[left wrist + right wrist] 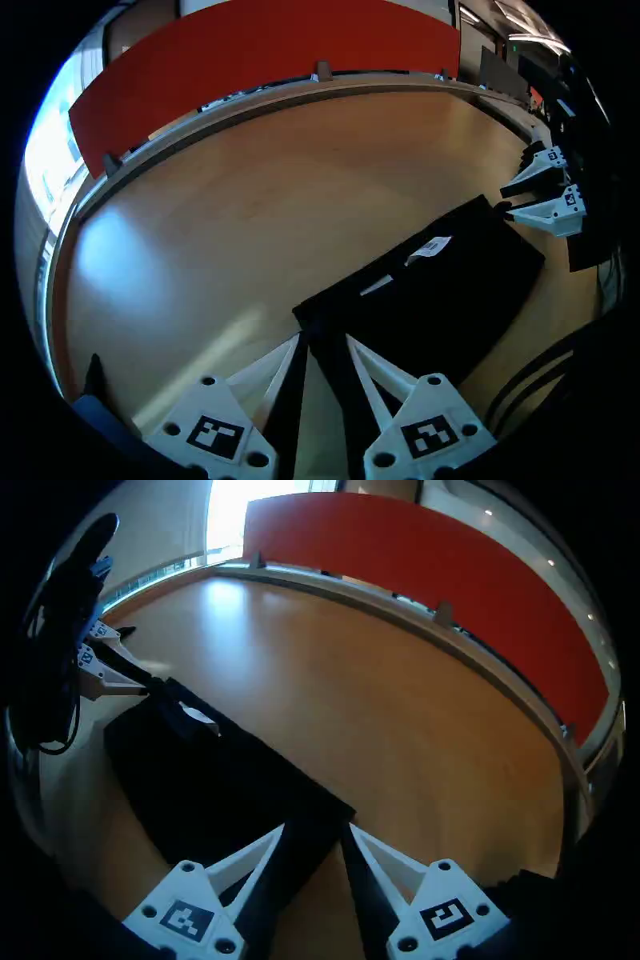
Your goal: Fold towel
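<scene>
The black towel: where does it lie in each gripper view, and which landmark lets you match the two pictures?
Left gripper view: the black towel lies lower right of centre on the wooden table.
Right gripper view: it lies lower left.
Shared landmark: the red panel along the table's far edge.

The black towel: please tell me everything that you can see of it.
The towel is black, soft-looking cloth, apparently folded to a rectangle, with a small white label on top. It lies flat on the wooden table. The left gripper and right gripper each have jaws around one corner; grip unclear.
</scene>
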